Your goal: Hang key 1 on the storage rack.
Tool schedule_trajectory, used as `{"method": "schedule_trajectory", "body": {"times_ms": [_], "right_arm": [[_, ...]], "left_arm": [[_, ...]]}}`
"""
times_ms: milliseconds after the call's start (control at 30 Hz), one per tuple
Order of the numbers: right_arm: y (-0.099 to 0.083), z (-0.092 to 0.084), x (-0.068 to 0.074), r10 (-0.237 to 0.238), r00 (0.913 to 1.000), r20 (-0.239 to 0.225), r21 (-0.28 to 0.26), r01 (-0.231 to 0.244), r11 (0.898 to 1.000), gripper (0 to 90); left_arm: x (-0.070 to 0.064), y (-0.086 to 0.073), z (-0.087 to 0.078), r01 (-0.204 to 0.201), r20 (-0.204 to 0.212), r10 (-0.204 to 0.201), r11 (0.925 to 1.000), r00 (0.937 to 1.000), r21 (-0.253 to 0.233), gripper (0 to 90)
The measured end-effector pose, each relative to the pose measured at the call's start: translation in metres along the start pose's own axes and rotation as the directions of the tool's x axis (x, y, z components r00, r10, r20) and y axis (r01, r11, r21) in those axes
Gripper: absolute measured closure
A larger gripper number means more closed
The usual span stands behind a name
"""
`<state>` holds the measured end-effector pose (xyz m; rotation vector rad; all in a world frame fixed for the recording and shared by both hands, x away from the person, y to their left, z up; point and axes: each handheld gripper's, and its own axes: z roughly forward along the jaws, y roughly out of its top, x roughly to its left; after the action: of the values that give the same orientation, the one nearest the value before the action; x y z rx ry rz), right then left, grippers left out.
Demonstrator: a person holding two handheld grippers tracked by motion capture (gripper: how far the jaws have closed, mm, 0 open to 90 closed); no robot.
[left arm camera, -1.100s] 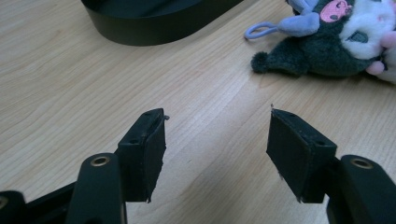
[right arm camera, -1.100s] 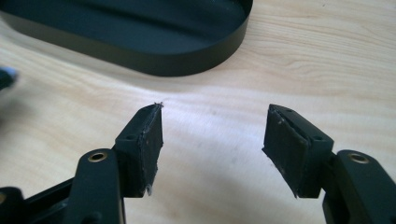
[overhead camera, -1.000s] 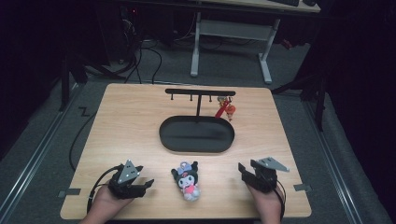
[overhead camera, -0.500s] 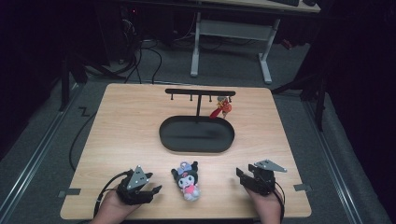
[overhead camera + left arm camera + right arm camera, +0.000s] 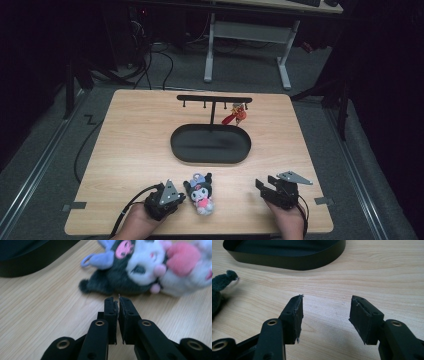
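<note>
Work in hand: picking up the plush toy (image 5: pixel 199 195), probably to hang it by its loop on the hook rack (image 5: pixel 214 98) or lay it in the black tray (image 5: pixel 210 145); this is a judgement from the layout.

Plush toy location: it lies on the wooden table (image 5: pixel 135 140) near the front edge, between the two grippers and just beside the left one. Its lilac loop (image 5: pixel 88 261) rests on the wood at the head end.

Left gripper (image 5: pixel 172 199): the jaws have just been closing and now stand pressed together with nothing between them. In the left gripper view the tips (image 5: pixel 118 301) sit just short of the toy's dark fur, apart from it.

Right gripper (image 5: pixel 266 186): the jaws are spread about halfway and have been easing inward, with bare table between them. It rests well apart from the toy.

Rack: a red charm (image 5: pixel 236 115) already hangs at the right end; the other hooks look free.

Recommended technique: reopen the left jaws before advancing, since shut tips will only push the toy away. Approach low and level, and straddle the head or body rather than the loop.

Grip advice: the plush is soft, so close firmly until the fur compresses.

Risk: a shallow pinch on fur alone may slip on lifting.

Second gripper: keep the right one ready to take the loop.
</note>
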<state>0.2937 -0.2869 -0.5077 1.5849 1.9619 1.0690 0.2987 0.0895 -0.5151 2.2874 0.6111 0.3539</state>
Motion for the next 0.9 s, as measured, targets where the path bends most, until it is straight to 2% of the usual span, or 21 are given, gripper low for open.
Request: {"method": "schedule_trajectory", "body": {"times_ms": [133, 233, 400, 433, 467, 567, 600, 800, 900], "right_arm": [[-0.001, -0.001, -0.004, 0.003, 0.9999, -0.011, 0.004, -0.003, 1.0, 44.5], [-0.001, -0.002, -0.008, 0.006, 0.9999, -0.013, 0.001, -0.006, 1.0, 44.5], [0.0, -0.004, -0.013, 0.019, 0.9997, -0.017, -0.013, -0.019, 1.0, 44.5], [0.0, -0.004, -0.013, 0.019, 0.9997, -0.017, -0.013, -0.019, 1.0, 44.5], [0.0, -0.005, -0.014, 0.035, 0.9993, -0.015, -0.012, -0.036, 0.999, 44.5], [-0.001, -0.006, -0.015, 0.034, 0.9993, -0.016, -0.017, -0.034, 0.999, 44.5], [-0.001, -0.007, -0.015, 0.037, 0.9992, -0.014, -0.016, -0.037, 0.999, 44.6], [-0.001, -0.006, -0.017, 0.026, 0.9996, -0.01, -0.016, -0.026, 1.0, 44.4], [-0.002, -0.007, -0.018, 0.027, 0.9996, -0.002, -0.015, -0.027, 1.0, 44.2]], "left_arm": [[-0.005, 0.013, 0.006, -0.013, 0.002, 0.013, 0.9999, 0.9999, 0.008, 85.1], [-0.011, 0.022, 0.014, -0.019, 0.019, 0.019, 0.9997, 0.9996, 0.015, 85.1], [-0.03, 0.041, 0.029, -0.071, 0.049, 0.069, 0.9973, 0.9964, 0.02, 84.9], [-0.03, 0.041, 0.029, -0.071, 0.049, 0.069, 0.9973, 0.9964, 0.02, 84.8], [-0.036, 0.049, 0.035, -0.086, 0.059, 0.085, 0.996, 0.9946, 0.021, 84.7], [-0.041, 0.057, 0.041, -0.097, 0.068, 0.096, 0.995, 0.9931, 0.023, 84.7], [-0.046, 0.063, 0.047, -0.115, 0.068, 0.113, 0.993, 0.9912, 0.027, 84.6], [-0.053, 0.081, 0.061, -0.126, 0.072, 0.124, 0.9916, 0.9897, 0.029, 82.8], [-0.052, 0.08, 0.057, -0.129, 0.073, 0.128, 0.9916, 0.9891, 0.009, 78.0]]}}
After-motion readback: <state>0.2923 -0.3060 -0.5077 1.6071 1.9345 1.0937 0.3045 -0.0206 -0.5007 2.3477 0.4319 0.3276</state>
